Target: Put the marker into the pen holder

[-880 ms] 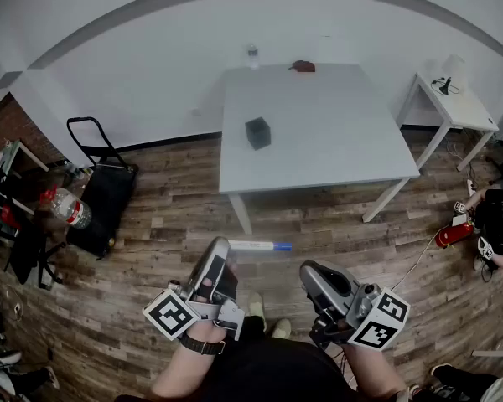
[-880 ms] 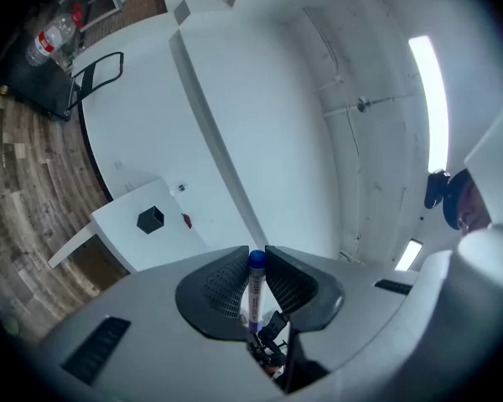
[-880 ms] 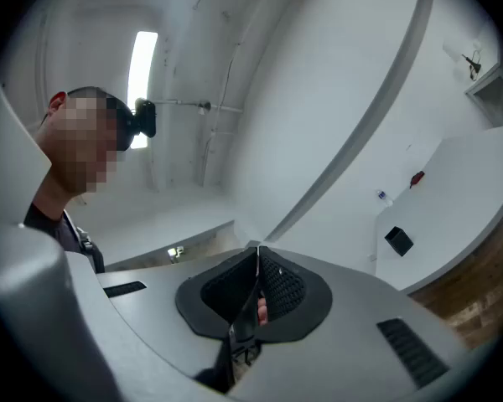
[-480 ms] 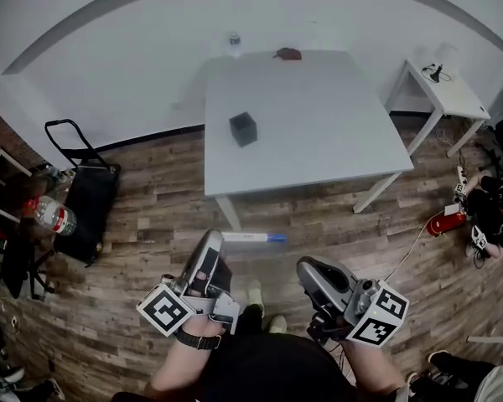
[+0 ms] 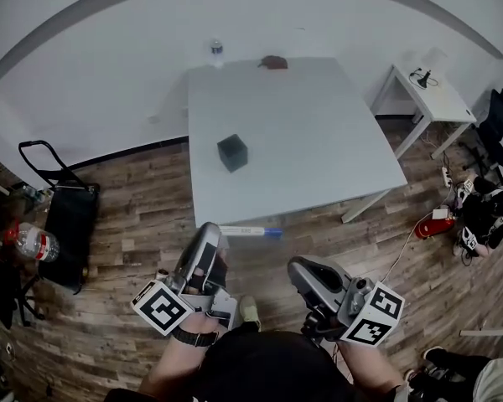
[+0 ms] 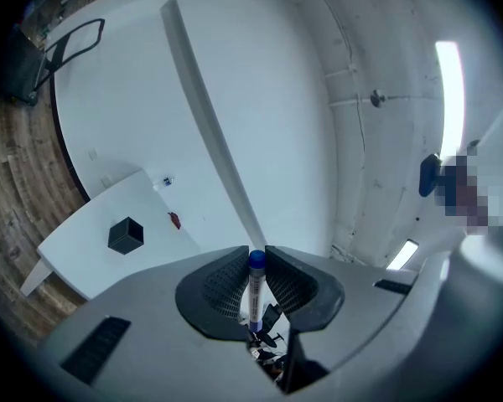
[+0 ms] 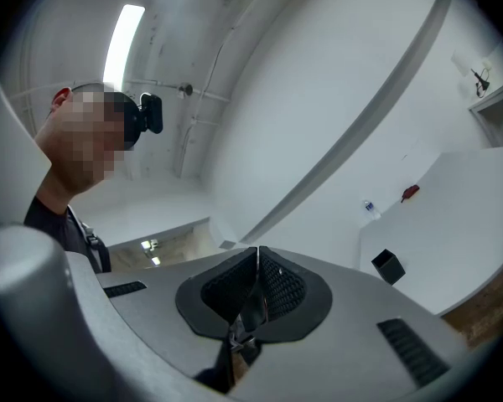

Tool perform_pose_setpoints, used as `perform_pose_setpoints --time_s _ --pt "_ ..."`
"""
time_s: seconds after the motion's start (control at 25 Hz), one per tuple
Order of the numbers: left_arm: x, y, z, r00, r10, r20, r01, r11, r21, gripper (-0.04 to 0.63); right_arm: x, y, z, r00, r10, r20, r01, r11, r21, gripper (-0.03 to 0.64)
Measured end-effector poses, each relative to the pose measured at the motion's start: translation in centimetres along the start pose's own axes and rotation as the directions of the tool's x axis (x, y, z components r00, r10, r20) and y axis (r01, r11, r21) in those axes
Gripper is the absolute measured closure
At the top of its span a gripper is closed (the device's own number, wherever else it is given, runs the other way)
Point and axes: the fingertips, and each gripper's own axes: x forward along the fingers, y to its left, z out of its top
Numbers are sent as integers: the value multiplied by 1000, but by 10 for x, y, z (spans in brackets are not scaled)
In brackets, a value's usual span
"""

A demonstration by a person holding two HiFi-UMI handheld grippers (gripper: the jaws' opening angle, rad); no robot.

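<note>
The left gripper [image 5: 213,234] was held low in front of the person, its forearm [image 5: 178,363] rising from the bottom edge of the head view and the gripper pointing forward and a little to the right, over the wooden floor [image 5: 134,249] just short of the near edge of the white desk [image 5: 310,141]. Its jaws were closed on the marker [image 5: 250,231], which lay crosswise to them and stuck out to the gripper's right, blue cap at the outer end; in the left gripper view the marker stood pinched between the two ribbed pads with its cap uppermost. The right gripper [image 5: 298,268] hung beside it, well apart, aimed the same way, and in its own view the jaws were pressed together with nothing between them. The pen holder [image 5: 232,152], a small black box, stood on the left part of the desk, well apart from both grippers. How high the marker was above the floor could not be judged, and the inside of the pen holder was too dark to make out. The right hand was mostly hidden behind that gripper's marker cube [image 5: 374,315]. A clear bottle [image 5: 216,52] and a small red thing [image 5: 273,62], too small to identify, sat at the desk's far edge.
</note>
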Motion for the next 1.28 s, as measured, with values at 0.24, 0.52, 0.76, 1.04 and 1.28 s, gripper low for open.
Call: perform_pose_setpoints --time_s 0.24,0.52,0.76,1.04,1.28 --pt "26 20 24 1000 -9 -8 9 1000 -2 531 37 -12 3 1000 -13 -27 12 1000 -23 600" --pt "46 38 31 1000 28 -2 -28 999 39 531 56 -29 4 998 14 -63 -15 1000 -14 600" --pt "73 55 41 995 90 37 -93 991 96 531 76 -62 12 993 77 -93 -75 997 23 600" --pt "124 70 51 978 179 104 -195 966 171 531 96 -115 48 979 157 -133 -150 987 63 600" --pt "156 72 57 951 242 191 -279 940 199 531 104 -156 75 958 228 -174 -214 972 97 600"
